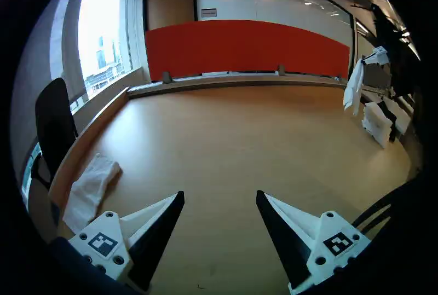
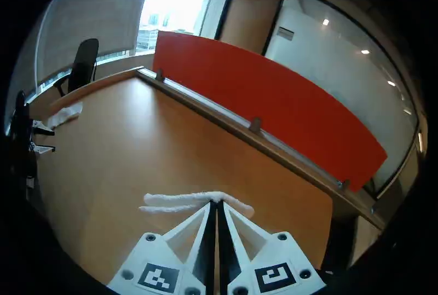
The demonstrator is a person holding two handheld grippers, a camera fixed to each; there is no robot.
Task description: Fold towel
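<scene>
L gripper point(image 1: 219, 194): its 2 fingers spread wide, nothing btwn them, hovering over bare wood of the 1 long table point(image 1: 235, 131). R gripper point(image 2: 217, 204): its 2 fingers pressed together, tips pinching the edge of a white towel point(image 2: 180, 199), which in the right gripper view runs as a thin strip across the tips, above the tabletop. In the left gripper view that same towel hangs limp from the R gripper far off at the right, past the table's right end. White cloths counted in the left gripper view: 3, i.e. the hanging towel, a second towel point(image 1: 90, 188) lying crumpled on the table's left edge near the L gripper's left finger, and a white bundle point(image 1: 378, 124) just below the hanging one; can't tell what the bundle rests on. The second towel is well apart from the held one. 1 black chair point(image 1: 55, 125) stands beyond the left edge, next to the second towel. 1 red partition point(image 1: 246, 48) runs along the table's far side, glass wall behind it. 1 bright window point(image 1: 101, 38) at the far left corner.
</scene>
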